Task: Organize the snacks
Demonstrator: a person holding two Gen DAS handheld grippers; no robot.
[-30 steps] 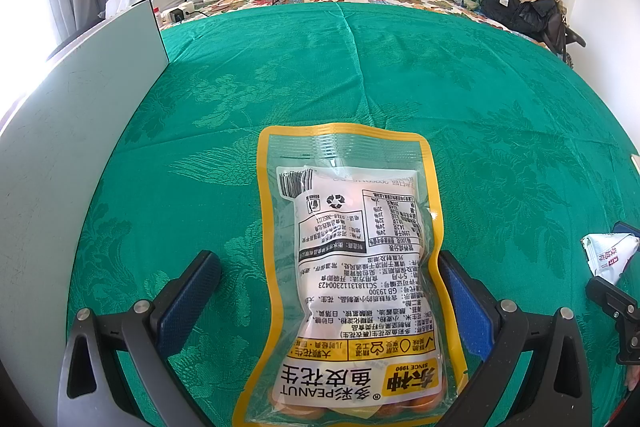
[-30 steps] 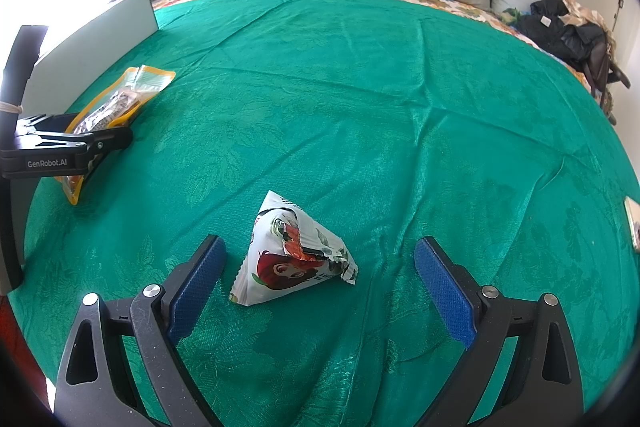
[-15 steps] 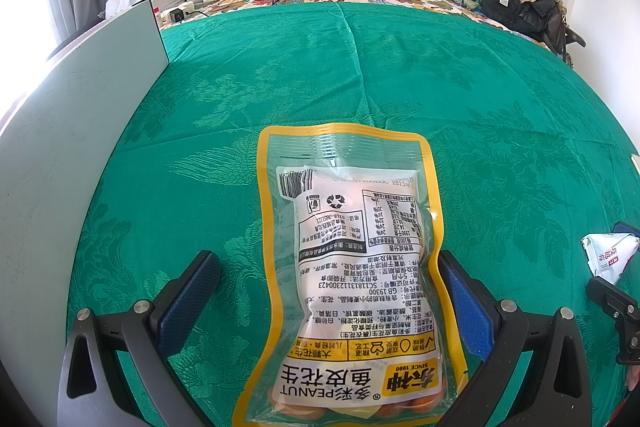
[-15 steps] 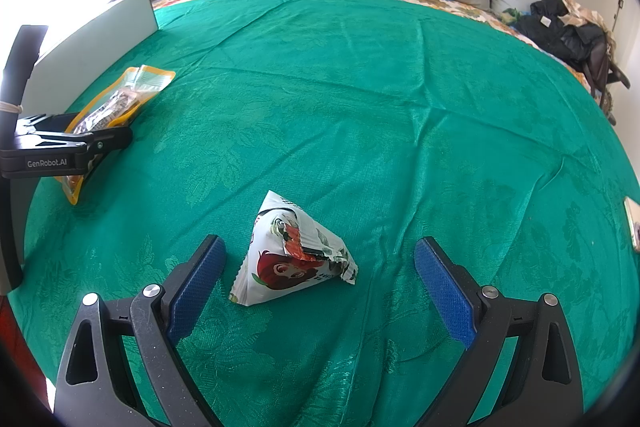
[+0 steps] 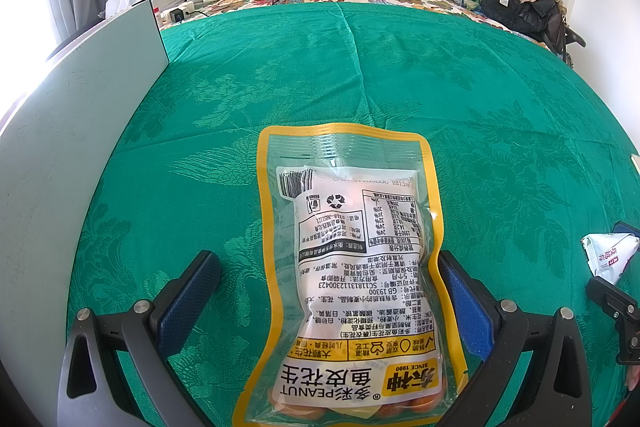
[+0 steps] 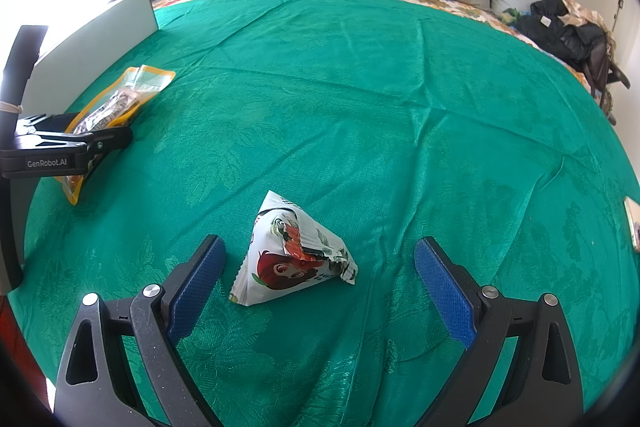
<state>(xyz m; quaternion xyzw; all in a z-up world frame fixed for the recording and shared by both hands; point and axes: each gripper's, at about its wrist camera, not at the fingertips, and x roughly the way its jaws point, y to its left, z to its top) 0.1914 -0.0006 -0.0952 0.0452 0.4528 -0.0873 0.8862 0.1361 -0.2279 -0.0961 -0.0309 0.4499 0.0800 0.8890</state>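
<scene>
Two snacks lie on the green bedspread (image 6: 400, 115), well apart. The yellow-edged peanut bag (image 5: 352, 275) lies flat between the spread blue pads of the left gripper (image 5: 330, 291) — its right pad (image 5: 464, 311) seems to touch the bag's edge, though the angle is poor. The right gripper (image 6: 320, 279) is also wide open (nothing held), with the white triangular snack pouch (image 6: 294, 253) between its fingers, nearer the left one. A pale board (image 5: 72, 131) stands along the left side.
</scene>
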